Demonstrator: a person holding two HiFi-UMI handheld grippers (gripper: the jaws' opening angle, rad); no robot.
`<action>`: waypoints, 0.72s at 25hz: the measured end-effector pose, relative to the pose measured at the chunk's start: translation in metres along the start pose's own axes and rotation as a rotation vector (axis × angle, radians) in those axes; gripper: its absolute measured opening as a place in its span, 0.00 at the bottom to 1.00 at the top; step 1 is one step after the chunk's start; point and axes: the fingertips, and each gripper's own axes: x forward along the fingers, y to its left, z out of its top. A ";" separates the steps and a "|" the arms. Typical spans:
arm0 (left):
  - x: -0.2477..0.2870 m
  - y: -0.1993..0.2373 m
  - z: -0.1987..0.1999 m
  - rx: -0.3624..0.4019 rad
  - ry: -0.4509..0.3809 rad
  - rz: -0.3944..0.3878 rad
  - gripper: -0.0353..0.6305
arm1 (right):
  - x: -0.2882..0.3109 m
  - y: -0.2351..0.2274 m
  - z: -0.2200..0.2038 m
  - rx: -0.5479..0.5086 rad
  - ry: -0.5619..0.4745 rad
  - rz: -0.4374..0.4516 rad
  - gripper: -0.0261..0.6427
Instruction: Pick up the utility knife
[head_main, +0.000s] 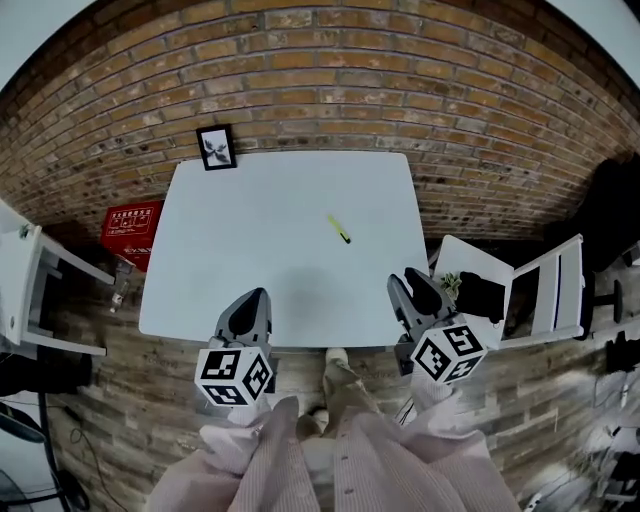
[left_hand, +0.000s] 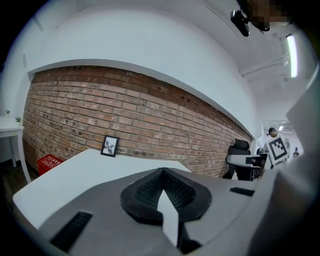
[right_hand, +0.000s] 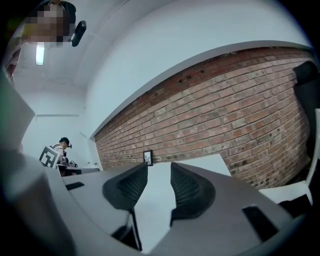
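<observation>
The utility knife (head_main: 340, 229), a slim yellow-green bar, lies on the white table (head_main: 260, 220), right of its middle. Both grippers hover over the table's near edge, well short of the knife. My left gripper (head_main: 258, 293) is at the near left, and its jaws meet at the tips with nothing between them (left_hand: 162, 172). At the near right, closer to the knife, my right gripper (head_main: 408, 280) stands open, with bare tabletop showing through the gap (right_hand: 159, 167). Neither gripper view shows the knife.
A small framed picture (head_main: 216, 148) stands at the table's far left corner against the brick wall (head_main: 330, 70). A red box (head_main: 132, 230) and a white shelf (head_main: 30, 290) are left of the table, and a white chair (head_main: 545, 290) is to its right.
</observation>
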 end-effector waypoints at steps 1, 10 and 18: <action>0.008 0.001 0.000 -0.003 0.008 0.002 0.04 | 0.007 -0.005 0.000 0.002 0.007 0.004 0.26; 0.062 0.011 -0.011 -0.033 0.074 0.026 0.04 | 0.062 -0.032 -0.013 0.029 0.092 0.050 0.26; 0.102 0.012 -0.026 -0.049 0.132 0.033 0.04 | 0.099 -0.057 -0.029 0.042 0.168 0.079 0.26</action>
